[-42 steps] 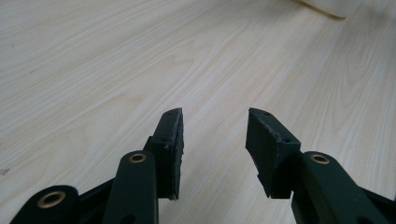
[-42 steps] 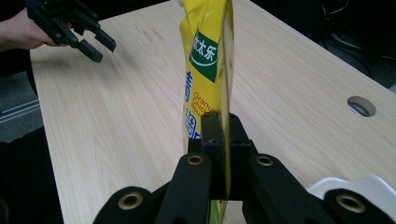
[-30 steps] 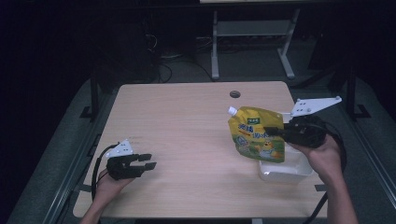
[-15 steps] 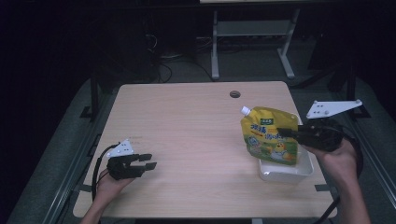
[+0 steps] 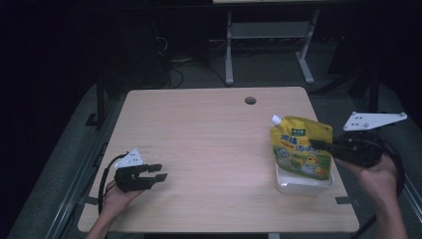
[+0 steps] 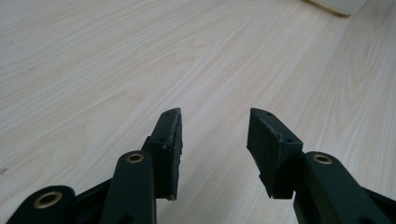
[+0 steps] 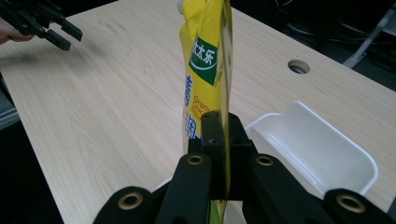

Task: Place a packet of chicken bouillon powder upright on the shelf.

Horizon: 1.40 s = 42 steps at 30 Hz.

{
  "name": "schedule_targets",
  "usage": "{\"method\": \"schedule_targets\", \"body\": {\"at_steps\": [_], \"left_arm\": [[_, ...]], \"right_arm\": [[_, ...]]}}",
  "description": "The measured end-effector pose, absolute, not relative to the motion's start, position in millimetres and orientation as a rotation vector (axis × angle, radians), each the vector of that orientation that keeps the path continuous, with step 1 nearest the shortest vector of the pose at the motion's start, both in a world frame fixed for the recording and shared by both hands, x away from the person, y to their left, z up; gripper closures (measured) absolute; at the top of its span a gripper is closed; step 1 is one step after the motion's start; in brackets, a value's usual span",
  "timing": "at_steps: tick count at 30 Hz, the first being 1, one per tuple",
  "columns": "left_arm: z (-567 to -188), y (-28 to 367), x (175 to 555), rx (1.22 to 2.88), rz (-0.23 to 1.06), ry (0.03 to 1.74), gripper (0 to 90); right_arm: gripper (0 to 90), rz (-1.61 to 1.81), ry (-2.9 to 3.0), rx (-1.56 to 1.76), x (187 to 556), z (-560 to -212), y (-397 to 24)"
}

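A yellow spouted pouch [image 5: 301, 148] with a white cap hangs over a shallow white plastic tray [image 5: 304, 185] near the table's right edge. My right gripper [image 5: 318, 145] is shut on the pouch's side edge and holds it upright. In the right gripper view the jaws pinch the thin edge of the pouch [image 7: 208, 65], with the tray [image 7: 322, 154] just below and to the right. My left gripper [image 5: 160, 172] rests at the table's front left, open, nothing between its fingers. In the left gripper view its jaws stand apart over bare wood, my left gripper [image 6: 215, 135] holding nothing.
The light wooden table [image 5: 209, 134] has a round cable hole [image 5: 250, 100] at the back. A metal frame [image 5: 268, 35] stands on the dark floor behind it. Much open tabletop lies between the two grippers.
The right hand has carried the pouch rightward, from above the tray's left part to over the tray. The left gripper has stayed where it was.
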<state>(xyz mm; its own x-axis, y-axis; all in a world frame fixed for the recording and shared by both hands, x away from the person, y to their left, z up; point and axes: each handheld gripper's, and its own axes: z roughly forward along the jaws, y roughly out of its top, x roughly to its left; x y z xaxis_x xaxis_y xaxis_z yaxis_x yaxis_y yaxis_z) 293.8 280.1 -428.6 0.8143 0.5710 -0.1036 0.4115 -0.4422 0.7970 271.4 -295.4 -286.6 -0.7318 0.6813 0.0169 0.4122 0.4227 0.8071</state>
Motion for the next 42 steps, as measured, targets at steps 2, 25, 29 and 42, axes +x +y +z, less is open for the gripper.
{"method": "schedule_targets", "body": {"at_steps": [2, 25, 29, 42], "left_arm": [[-428.7, 279.9, 293.8, 2.097, 0.225, 0.722, 54.8], [-428.5, 279.3, 293.5, 2.097, 0.228, 0.723, 54.3], [-428.4, 279.9, 293.9, 2.097, 0.229, 0.722, 54.3], [-429.2, 279.2, 294.1, 2.099, 0.225, 0.725, 54.4]], "right_arm": [[89.4, 1.212, 2.363, 0.951, 270.1, -287.5, -298.7], [89.4, 1.235, 2.341, 1.002, 273.9, -306.4, -305.4], [89.4, 1.237, 2.340, 1.015, 276.8, -312.0, -304.3], [89.1, 1.249, 2.342, 1.091, 284.2, -336.2, -307.3]]}}
